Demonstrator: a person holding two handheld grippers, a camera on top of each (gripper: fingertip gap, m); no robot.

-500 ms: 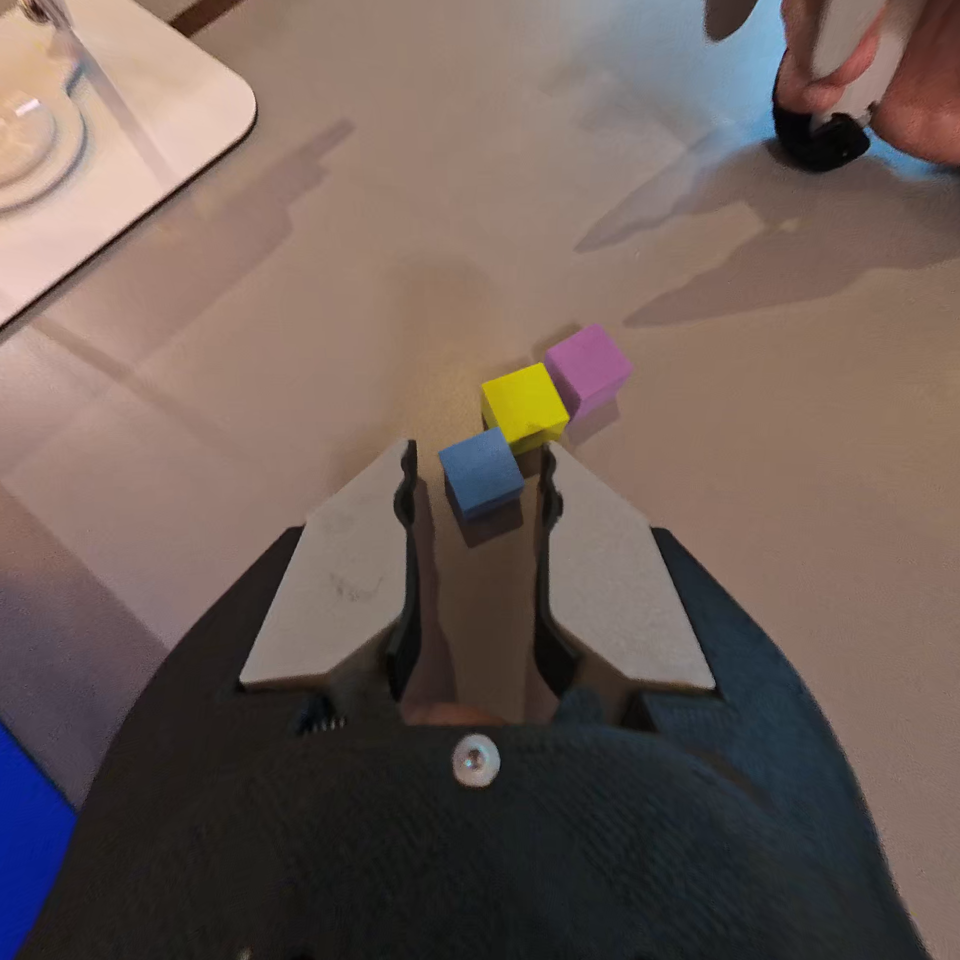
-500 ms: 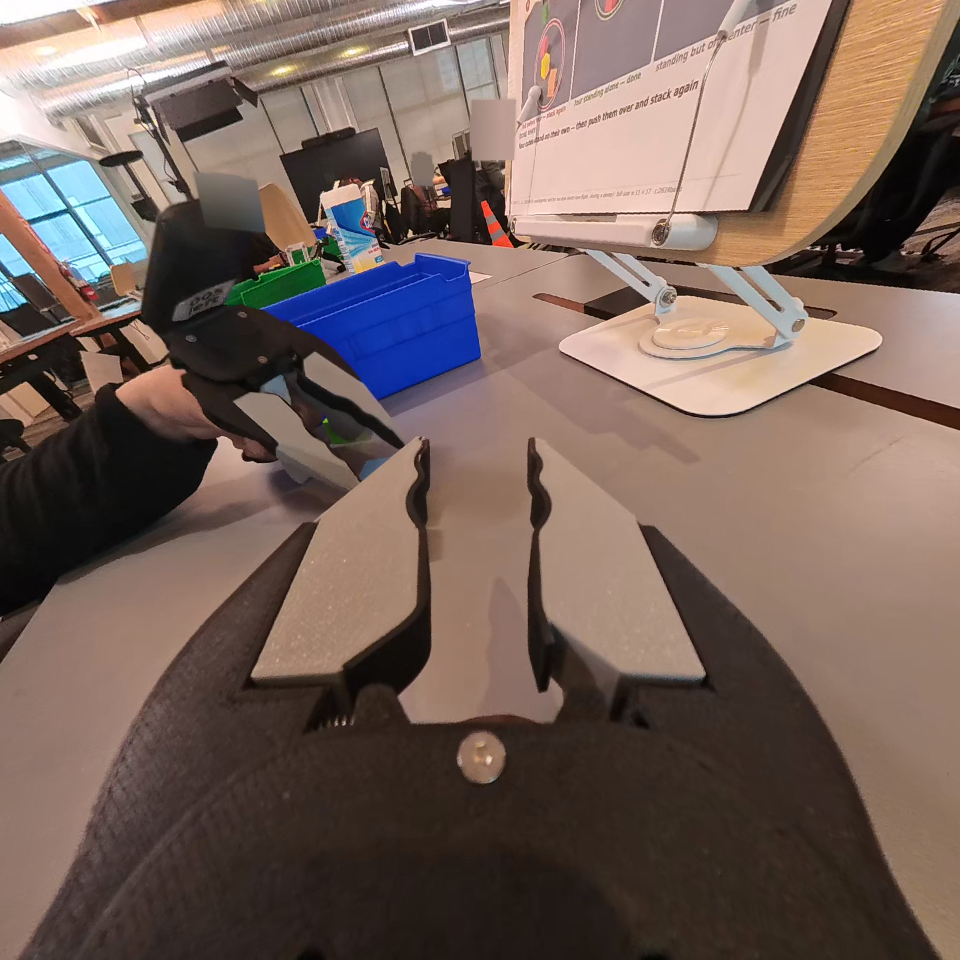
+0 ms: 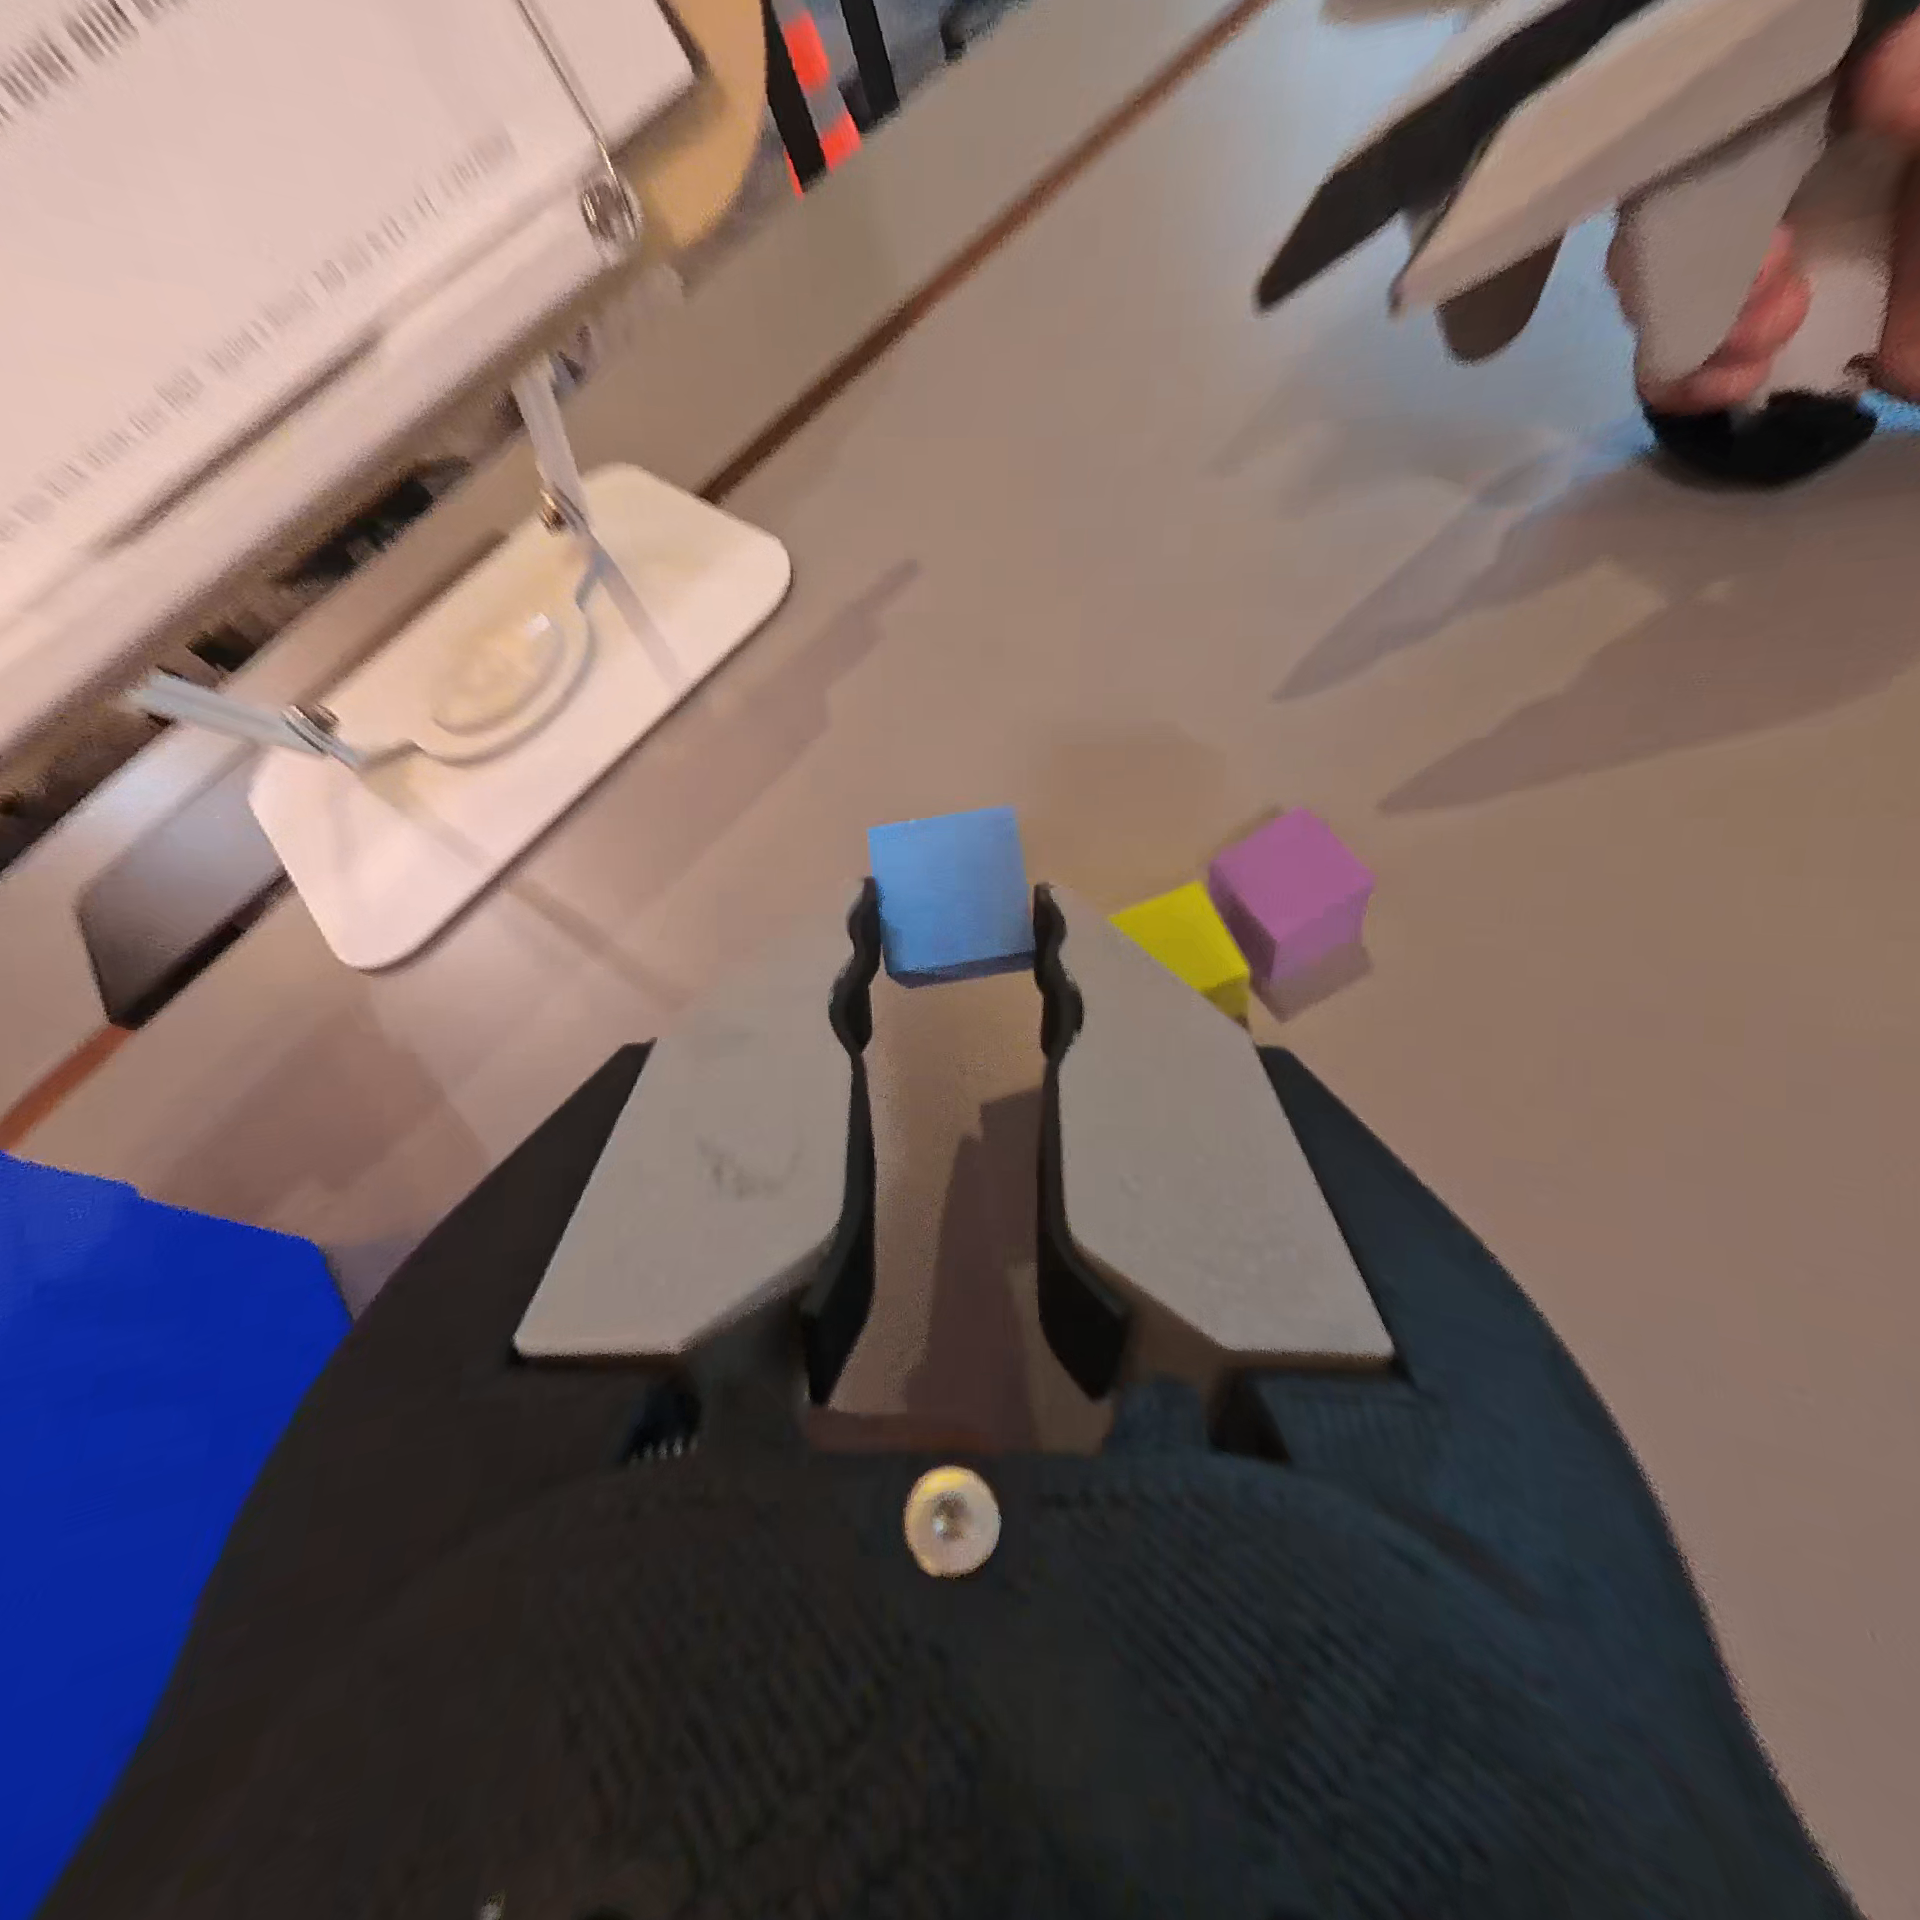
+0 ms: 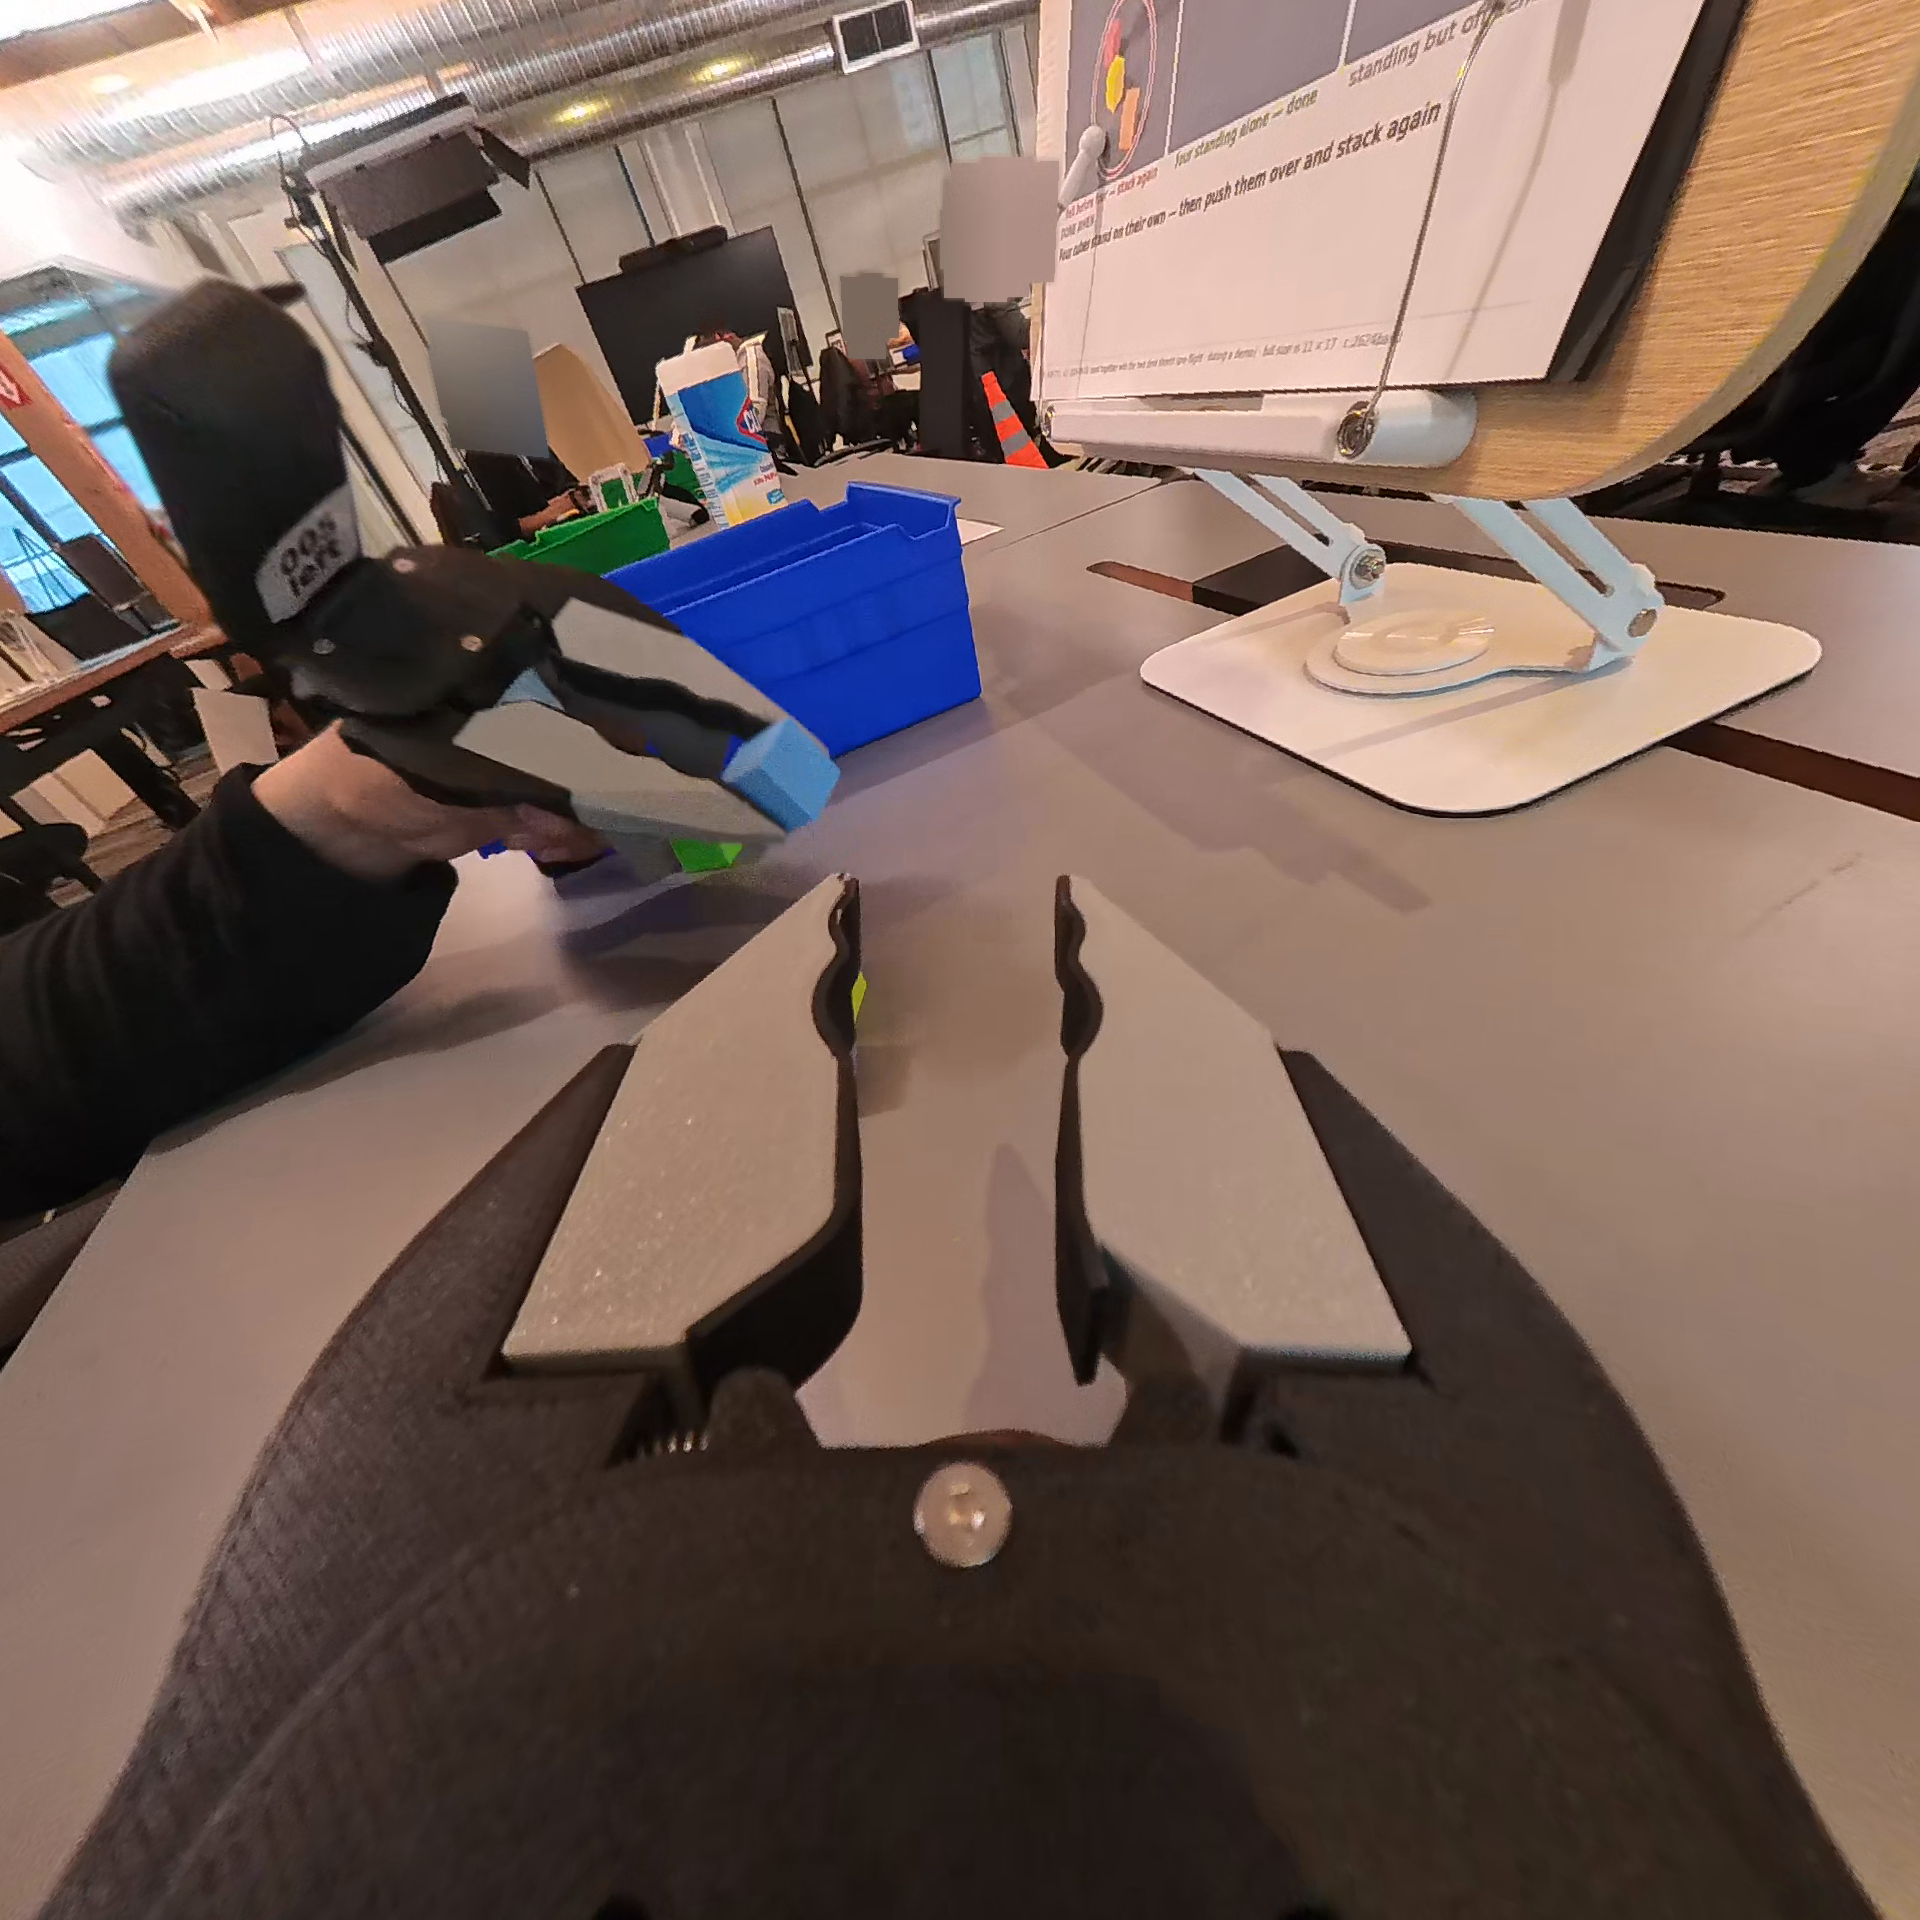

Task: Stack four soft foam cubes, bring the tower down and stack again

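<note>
Lifting blue cube (image 3: 951,896) off surface (image 3: 1455,1039), left gripper (image 3: 948,925) clamped on it at tips. Yellow cube (image 3: 1179,940) and purple cube (image 3: 1294,894) sit touching on surface, just right of gripper. Green cube (image 4: 707,854) near far bin (image 4: 831,623). Right gripper (image 4: 956,914) empty, jaws apart, low over surface. Step: likely first placement of a stack. Next: carry blue over chosen base cube, align square, lower gently, release.
</note>
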